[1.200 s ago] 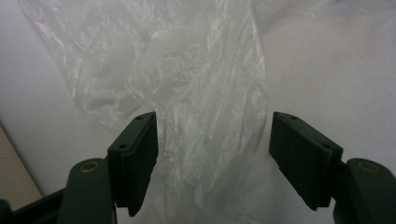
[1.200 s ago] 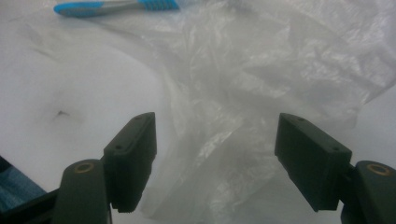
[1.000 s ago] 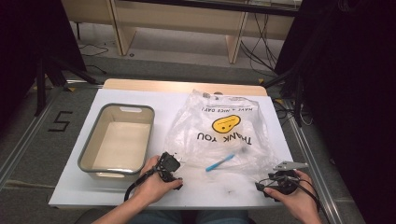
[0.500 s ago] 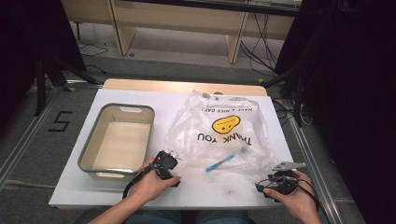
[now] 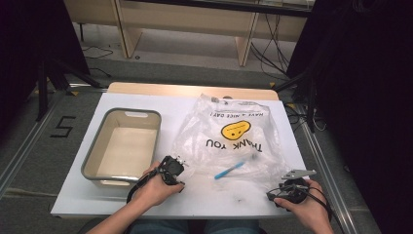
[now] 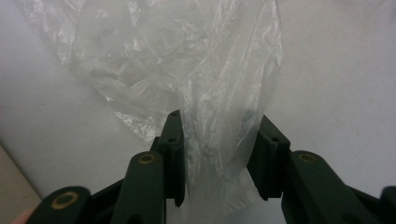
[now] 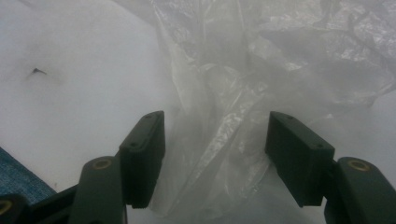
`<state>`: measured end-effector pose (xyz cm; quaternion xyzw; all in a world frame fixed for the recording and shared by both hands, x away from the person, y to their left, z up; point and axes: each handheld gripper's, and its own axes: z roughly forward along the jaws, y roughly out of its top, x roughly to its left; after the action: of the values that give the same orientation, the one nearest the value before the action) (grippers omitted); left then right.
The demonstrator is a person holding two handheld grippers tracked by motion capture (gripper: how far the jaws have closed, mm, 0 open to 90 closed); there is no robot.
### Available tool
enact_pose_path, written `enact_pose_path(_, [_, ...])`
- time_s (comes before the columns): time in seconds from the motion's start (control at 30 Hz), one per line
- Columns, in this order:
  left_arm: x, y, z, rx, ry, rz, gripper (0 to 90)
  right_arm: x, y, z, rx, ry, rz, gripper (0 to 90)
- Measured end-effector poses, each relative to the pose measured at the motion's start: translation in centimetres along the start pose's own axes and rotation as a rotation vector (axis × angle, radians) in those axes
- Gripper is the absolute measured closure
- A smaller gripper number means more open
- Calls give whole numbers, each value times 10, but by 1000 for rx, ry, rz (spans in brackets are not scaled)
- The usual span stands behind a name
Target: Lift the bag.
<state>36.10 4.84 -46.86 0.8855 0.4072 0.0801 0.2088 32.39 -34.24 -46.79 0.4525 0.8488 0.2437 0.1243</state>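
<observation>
A clear plastic bag (image 5: 234,136) with a yellow smiley and "THANK YOU" print lies flat on the white table (image 5: 195,195). A blue stick-like item (image 5: 229,170) lies inside it. My left gripper (image 5: 179,163) is at the bag's near left corner. A strip of the bag's film (image 6: 177,60) runs between its jaws (image 6: 219,119), which have just been closing and still stand apart. My right gripper (image 5: 278,191) is at the near right corner. Its jaws (image 7: 215,116) stand wide around another strip of the bag (image 7: 280,51) and have just closed a little.
A grey-rimmed rectangular tub (image 5: 131,113) stands empty to the left of the bag, close to my left hand. The table's near edge runs just below both hands. Wooden furniture and cables lie on the floor beyond the far edge.
The left hand has edged slightly toward the bag's corner. The right hand and the bag look unmoved.
</observation>
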Motion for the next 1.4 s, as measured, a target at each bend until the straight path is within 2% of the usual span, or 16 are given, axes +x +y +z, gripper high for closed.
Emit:
enact_pose_path(0.1, [-1, 0, 0, 8, 1, 10, 658, 0, 0, 0, 5, -15, -18, 429])
enact_pose_path(0.27, [-4, 1, -1, 20, 5, 34, 724, -1, 1, 0, 7, -26, -12, 480])
enact_pose_path(0.5, [-5, 2, -1, 42, -6, 29, 793, -2, 2, 0, 20, -40, -1, 567])
enact_pose_path(0.63, [-5, 2, -1, 48, -9, 32, 831, -4, 3, -1, 19, -37, 2, 673])
enact_pose_path(0.8, [-6, 2, -2, 53, -7, 70, 877, -6, 3, -1, 17, -28, 6, 754])
enact_pose_path(0.93, [-5, 1, -2, 46, -16, 85, 887, -7, 3, -1, 17, -14, 17, 831])
enact_pose_path(1.17, [-5, -2, -5, 8, -32, 112, 891, -8, 3, -2, 11, 1, 32, 896])
enact_pose_path(1.4, [-4, 1, -21, -102, -12, 129, 892, -12, 1, -7, -18, 9, 66, 899])
